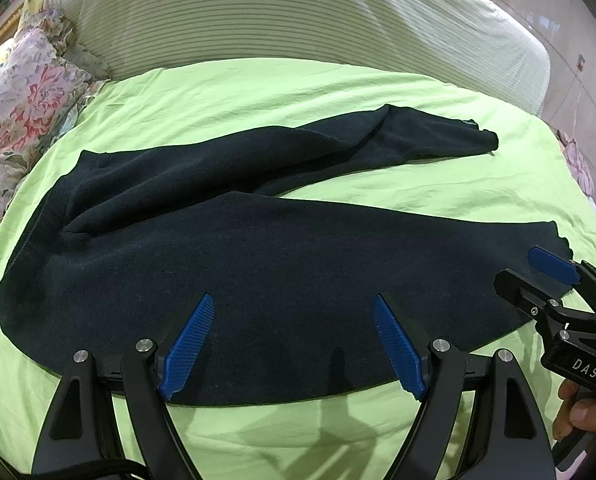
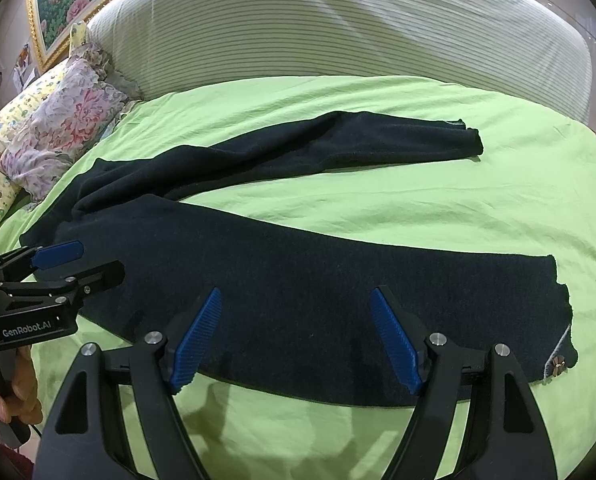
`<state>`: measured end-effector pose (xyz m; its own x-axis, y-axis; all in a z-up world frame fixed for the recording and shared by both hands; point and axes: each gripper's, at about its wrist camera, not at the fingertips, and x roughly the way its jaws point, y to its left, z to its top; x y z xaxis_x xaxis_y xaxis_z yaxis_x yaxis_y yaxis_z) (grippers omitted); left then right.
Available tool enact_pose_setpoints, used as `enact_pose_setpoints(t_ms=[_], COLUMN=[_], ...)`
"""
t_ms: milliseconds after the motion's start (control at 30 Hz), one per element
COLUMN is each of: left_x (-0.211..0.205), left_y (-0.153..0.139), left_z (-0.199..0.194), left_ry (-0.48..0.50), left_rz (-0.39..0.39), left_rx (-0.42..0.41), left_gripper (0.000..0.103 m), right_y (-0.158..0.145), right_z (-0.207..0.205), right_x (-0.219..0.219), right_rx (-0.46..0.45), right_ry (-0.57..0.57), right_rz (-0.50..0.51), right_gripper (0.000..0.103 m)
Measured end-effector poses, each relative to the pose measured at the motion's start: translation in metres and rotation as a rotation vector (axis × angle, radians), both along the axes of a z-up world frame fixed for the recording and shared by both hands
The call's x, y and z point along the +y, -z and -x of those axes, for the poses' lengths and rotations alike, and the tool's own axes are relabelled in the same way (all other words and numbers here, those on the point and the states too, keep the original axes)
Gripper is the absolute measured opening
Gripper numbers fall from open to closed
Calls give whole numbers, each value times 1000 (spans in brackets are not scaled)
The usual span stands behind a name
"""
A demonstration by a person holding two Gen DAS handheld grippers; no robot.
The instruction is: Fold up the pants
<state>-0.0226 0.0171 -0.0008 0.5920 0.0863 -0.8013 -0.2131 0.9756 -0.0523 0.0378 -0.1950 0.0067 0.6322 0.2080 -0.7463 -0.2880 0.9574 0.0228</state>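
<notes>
Dark navy pants (image 1: 257, 248) lie spread on a green bed sheet (image 1: 257, 92), waist to the left, the two legs splayed apart toward the right. They also show in the right wrist view (image 2: 298, 280). My left gripper (image 1: 291, 316) is open and empty, hovering over the near leg close to its near edge. My right gripper (image 2: 295, 312) is open and empty over the same leg, further toward the cuff (image 2: 558, 320). The right gripper shows at the right in the left wrist view (image 1: 538, 276). The left gripper shows at the left in the right wrist view (image 2: 69, 264).
A striped white headboard (image 1: 298, 12) rises behind the bed. Floral pillows (image 1: 21, 108) lie at the far left. The sheet (image 2: 418, 208) shows between the two legs. A gold-framed painting (image 2: 69, 0) hangs at the upper left.
</notes>
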Motion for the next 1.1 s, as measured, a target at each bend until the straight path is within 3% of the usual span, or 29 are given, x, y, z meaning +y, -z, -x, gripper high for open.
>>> enact_pose_setpoints(t_ms=[767,1100], left_x=[1,7], left_y=[0,-7], left_z=[-14,-43], left_ry=[26,40], left_rz=[-13,-35], left_rx=[18,38], left_gripper=[82,82], right_y=[-4,-15], right_z=[-12,-32], right_x=[-13,-34], right_rx=[8,-12], right_ry=[43,97], right_rz=[-38,-72], right_gripper=[78,78])
